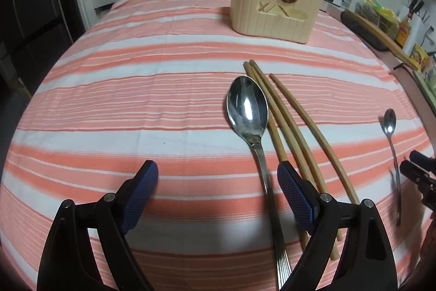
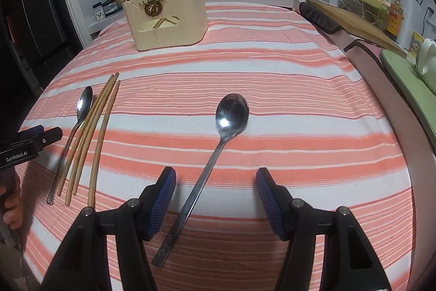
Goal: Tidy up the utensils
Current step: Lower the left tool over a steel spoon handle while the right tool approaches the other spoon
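Striped pink-and-white cloth covers the desk (image 1: 136,100). Left wrist view: the left hand-held gripper (image 1: 218,182), jaws wide and empty, is best centred over the large steel spoon (image 1: 249,111) beside the wooden chopsticks (image 1: 288,132). Right wrist view: the right hand-held gripper (image 2: 215,190), wide and empty, straddles the long-handled steel spoon (image 2: 218,149); the handle should be pinched squarely for the beige ribbed utensil holder (image 2: 169,18).

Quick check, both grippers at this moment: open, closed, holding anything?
Left gripper: open, holding nothing; spoon handle runs between its fingers.
Right gripper: open, holding nothing; second spoon handle lies between its fingers.
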Action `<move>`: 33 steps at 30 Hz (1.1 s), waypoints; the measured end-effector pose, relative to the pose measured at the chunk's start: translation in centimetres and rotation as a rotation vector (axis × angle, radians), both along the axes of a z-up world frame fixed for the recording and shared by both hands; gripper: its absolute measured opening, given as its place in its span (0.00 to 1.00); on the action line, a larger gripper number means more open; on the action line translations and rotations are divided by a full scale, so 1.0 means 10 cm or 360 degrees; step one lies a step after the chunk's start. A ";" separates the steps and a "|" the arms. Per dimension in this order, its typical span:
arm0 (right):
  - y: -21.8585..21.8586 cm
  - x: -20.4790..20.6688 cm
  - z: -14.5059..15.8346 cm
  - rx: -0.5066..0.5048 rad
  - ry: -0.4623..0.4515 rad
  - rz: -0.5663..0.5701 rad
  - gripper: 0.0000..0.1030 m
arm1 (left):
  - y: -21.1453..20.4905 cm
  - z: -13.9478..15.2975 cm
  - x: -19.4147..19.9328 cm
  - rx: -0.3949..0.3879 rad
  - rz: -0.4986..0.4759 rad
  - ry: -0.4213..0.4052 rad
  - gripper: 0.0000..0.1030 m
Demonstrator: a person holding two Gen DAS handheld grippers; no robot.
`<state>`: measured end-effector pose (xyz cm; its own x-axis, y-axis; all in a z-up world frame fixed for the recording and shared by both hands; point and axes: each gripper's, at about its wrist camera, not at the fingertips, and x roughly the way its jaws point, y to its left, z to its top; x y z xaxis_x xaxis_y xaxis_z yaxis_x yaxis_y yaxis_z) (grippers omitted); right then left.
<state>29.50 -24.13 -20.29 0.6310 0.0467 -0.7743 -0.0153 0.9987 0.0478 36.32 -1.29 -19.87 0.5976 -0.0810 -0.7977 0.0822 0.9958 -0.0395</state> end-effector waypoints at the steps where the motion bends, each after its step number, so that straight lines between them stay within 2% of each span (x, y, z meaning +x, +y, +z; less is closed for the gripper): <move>1: 0.01 0.01 -0.01 -0.0009 0.0008 0.0003 0.61 | -0.02 -0.02 0.02 0.0025 0.0000 0.0002 0.88; 4: 0.04 0.06 -0.05 -0.0036 0.0039 0.0019 0.61 | -0.08 -0.08 0.06 0.0092 0.0001 0.0010 0.87; 7: 0.07 0.10 -0.11 -0.0068 0.0064 0.0037 0.61 | -0.07 -0.08 0.06 0.0098 0.0010 -0.0002 0.87; 9: 0.10 0.09 -0.13 -0.0107 0.0046 0.0043 0.60 | -0.04 -0.07 0.05 0.0080 0.0023 -0.0005 0.82; 13: 0.07 0.07 -0.11 -0.0151 0.0018 0.0022 0.32 | 0.01 -0.06 0.00 0.0081 0.0049 -0.0019 0.76; 14: 0.04 0.06 -0.11 -0.0154 0.0015 0.0012 0.29 | 0.03 -0.06 -0.01 0.0078 0.0059 -0.0020 0.76; 15: 0.02 0.05 -0.11 -0.0172 0.0011 -0.0001 0.21 | 0.06 -0.06 -0.03 0.0072 0.0072 -0.0018 0.76; 16: -0.01 0.05 -0.11 -0.0194 0.0009 -0.0011 0.20 | 0.08 -0.06 -0.03 0.0067 0.0086 -0.0017 0.76; 20: -0.20 0.03 -0.10 -0.0261 0.0006 -0.0089 0.20 | 0.18 -0.06 -0.07 0.0057 0.0137 -0.0022 0.73; 24: -0.35 0.02 -0.10 -0.0255 0.0000 -0.0101 0.21 | 0.28 -0.06 -0.09 0.0040 0.0162 -0.0002 0.73; 26: -0.40 0.00 -0.09 -0.0215 -0.0001 -0.0074 0.33 | 0.29 -0.05 -0.10 0.0033 0.0110 0.0026 0.76; 27: -0.40 -0.01 -0.09 -0.0195 -0.0004 -0.0061 0.48 | 0.29 -0.05 -0.10 0.0027 0.0053 0.0048 0.80; 28: -0.42 -0.02 -0.08 -0.0175 -0.0016 -0.0043 0.55 | 0.28 -0.05 -0.09 0.0025 -0.0014 0.0069 0.82; 29: -0.43 -0.03 -0.06 -0.0159 -0.0030 -0.0012 0.59 | 0.25 -0.05 -0.09 0.0035 -0.0077 0.0091 0.84; 33: -0.41 0.04 -0.09 -0.0161 0.0015 0.0142 0.59 | 0.19 -0.06 -0.03 0.0104 -0.0207 0.0123 0.88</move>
